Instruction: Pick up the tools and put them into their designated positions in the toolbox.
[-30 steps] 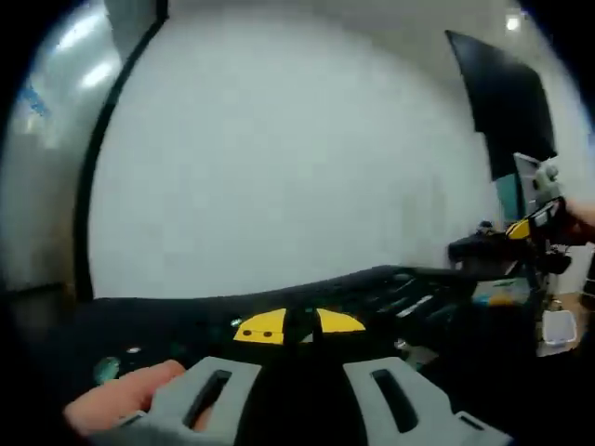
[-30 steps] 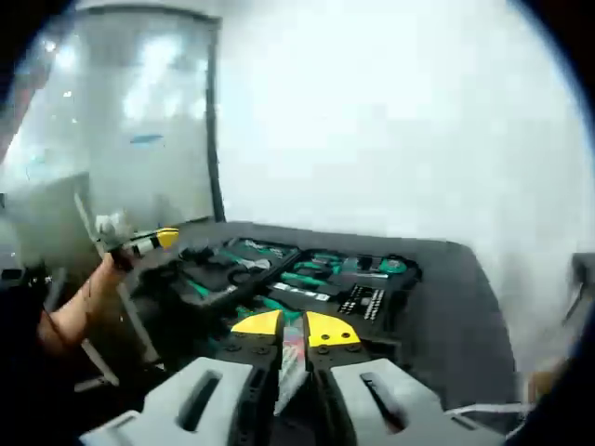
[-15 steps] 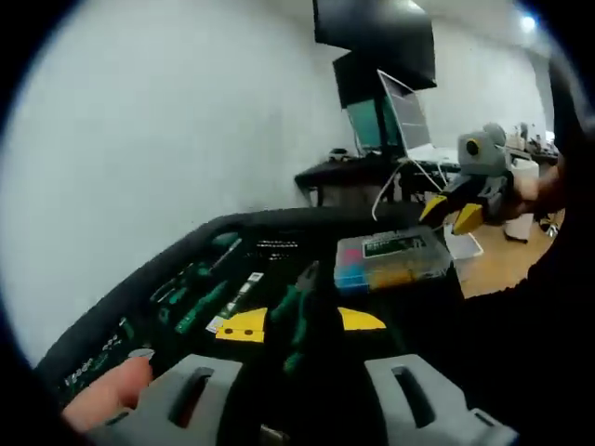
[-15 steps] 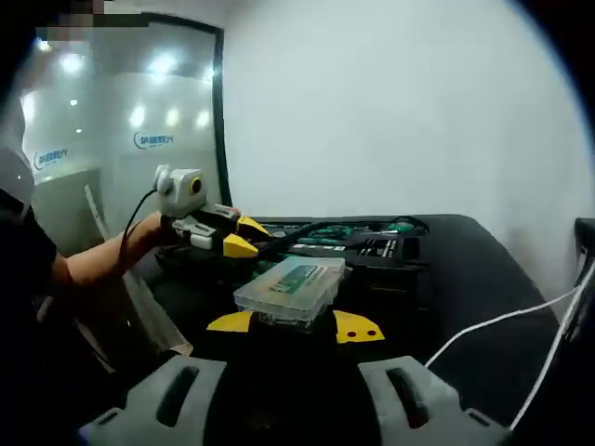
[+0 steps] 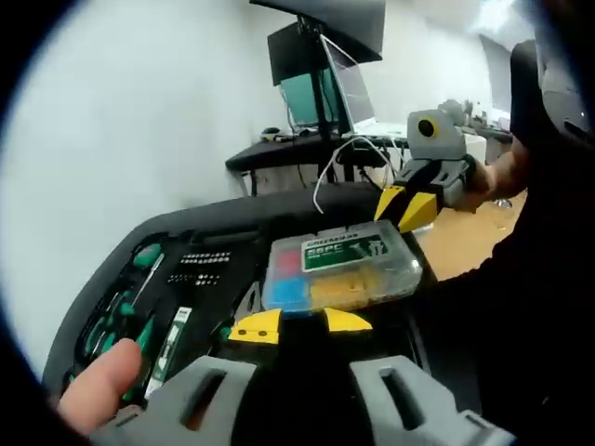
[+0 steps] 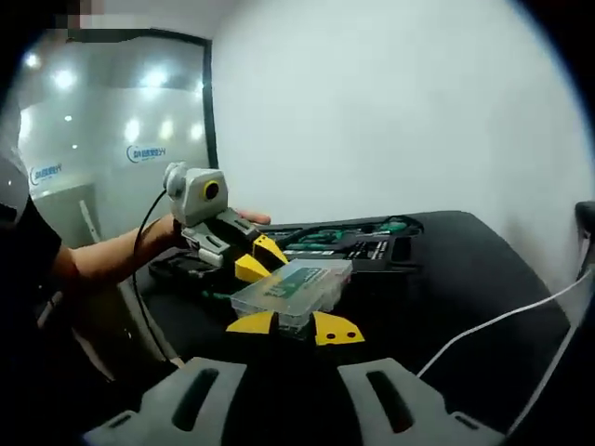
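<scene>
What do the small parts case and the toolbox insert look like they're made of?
The parts case looks like clear, glossy hard plastic: coloured contents show through its lid, which bears a green label. The toolbox insert looks like matt black moulded plastic or foam, judging by its shaped recesses holding green-handled tools; which one is unclear.

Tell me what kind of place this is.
Probably an office or lab workspace: a desk with a monitor and laptop stands by a white wall, a glass partition reflects ceiling lights, and an open toolbox lies in front.
</scene>
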`<act>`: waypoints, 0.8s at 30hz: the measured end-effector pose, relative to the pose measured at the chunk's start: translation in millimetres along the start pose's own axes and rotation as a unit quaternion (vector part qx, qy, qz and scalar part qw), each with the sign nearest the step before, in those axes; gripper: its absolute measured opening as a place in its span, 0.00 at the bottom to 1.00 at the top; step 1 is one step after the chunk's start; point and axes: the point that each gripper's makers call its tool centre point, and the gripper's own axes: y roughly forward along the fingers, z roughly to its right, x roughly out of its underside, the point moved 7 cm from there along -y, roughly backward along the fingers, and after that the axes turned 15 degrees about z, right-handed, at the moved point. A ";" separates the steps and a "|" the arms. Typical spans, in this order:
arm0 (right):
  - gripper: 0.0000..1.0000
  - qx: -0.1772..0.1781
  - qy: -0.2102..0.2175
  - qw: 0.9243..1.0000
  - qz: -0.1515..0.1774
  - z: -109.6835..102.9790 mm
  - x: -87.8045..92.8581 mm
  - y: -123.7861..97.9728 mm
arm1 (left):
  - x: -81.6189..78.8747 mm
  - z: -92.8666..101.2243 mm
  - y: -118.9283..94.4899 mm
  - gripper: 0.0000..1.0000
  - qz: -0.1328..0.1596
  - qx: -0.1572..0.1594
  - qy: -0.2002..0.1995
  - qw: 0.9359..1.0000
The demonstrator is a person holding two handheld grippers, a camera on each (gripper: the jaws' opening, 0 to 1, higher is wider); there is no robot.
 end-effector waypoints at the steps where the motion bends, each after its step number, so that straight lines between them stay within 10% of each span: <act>1: 0.12 0.005 -0.006 1.000 -0.001 1.6 -0.4 -0.2 | -1.4 -2.7 5.0 0.14 -0.002 -0.002 0.006 1.000; 12: 0.12 0.134 -0.002 0.990 -0.038 32.0 -1.4 -9.0 | -14.6 0.5 39.6 0.11 0.011 0.022 0.002 1.000; 15: 0.12 0.123 0.005 0.992 -0.030 29.8 -1.5 -2.8 | -7.0 -1.4 48.8 0.09 -0.037 0.012 0.054 0.998; 24: 0.12 0.106 -0.019 0.994 -0.030 15.3 -2.9 9.9 | -11.3 11.5 49.6 0.02 -0.038 0.001 0.009 0.999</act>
